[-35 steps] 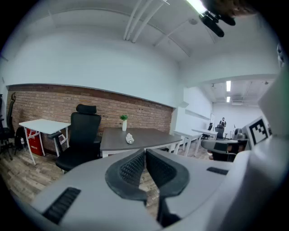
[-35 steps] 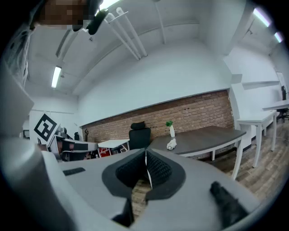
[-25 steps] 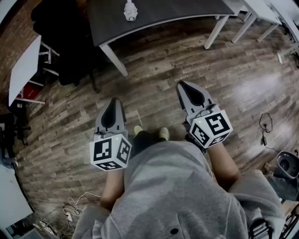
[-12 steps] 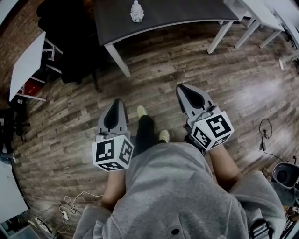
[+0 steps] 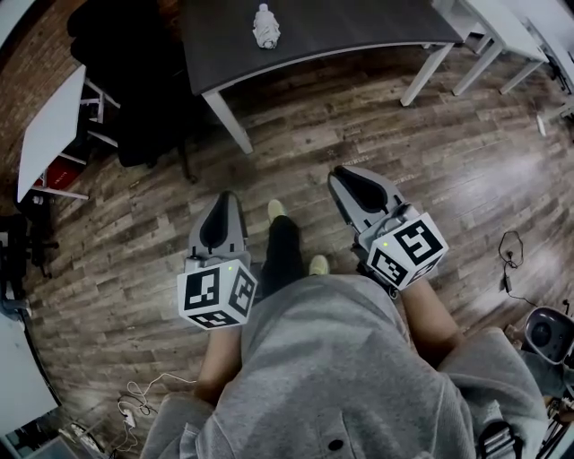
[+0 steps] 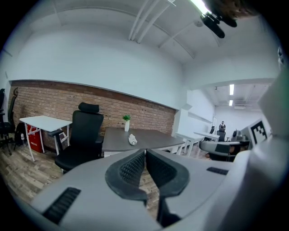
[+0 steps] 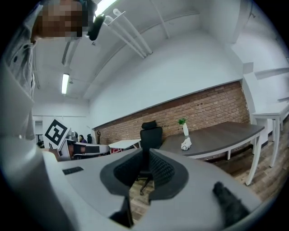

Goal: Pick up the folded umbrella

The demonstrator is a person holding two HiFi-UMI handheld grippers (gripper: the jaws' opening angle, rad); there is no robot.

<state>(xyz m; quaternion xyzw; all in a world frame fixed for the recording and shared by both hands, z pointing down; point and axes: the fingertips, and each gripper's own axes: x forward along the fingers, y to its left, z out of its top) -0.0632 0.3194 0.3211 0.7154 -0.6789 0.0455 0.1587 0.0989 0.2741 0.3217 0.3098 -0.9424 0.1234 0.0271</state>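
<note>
The folded umbrella (image 5: 264,27), a small white bundle, lies on the dark grey table (image 5: 359,31) at the top of the head view, well ahead of both grippers. It also shows in the left gripper view as the umbrella (image 6: 132,140) and in the right gripper view as the umbrella (image 7: 185,144), far off on the tabletop. My left gripper (image 5: 223,196) is held over the wooden floor, shut and empty. My right gripper (image 5: 340,173) hangs beside it, also shut with nothing between the pads. Both point toward the table.
A black office chair (image 5: 134,90) stands left of the table, and a white desk (image 5: 49,125) sits further left. White tables (image 5: 502,27) fill the top right. A small potted plant (image 6: 127,122) stands on the dark table. Cables (image 5: 509,246) lie on the floor at right.
The person has stepped forward, so the table and umbrella sit a little lower and nearer in the head view. The right gripper has swung slightly left. Both grippers stay shut.
</note>
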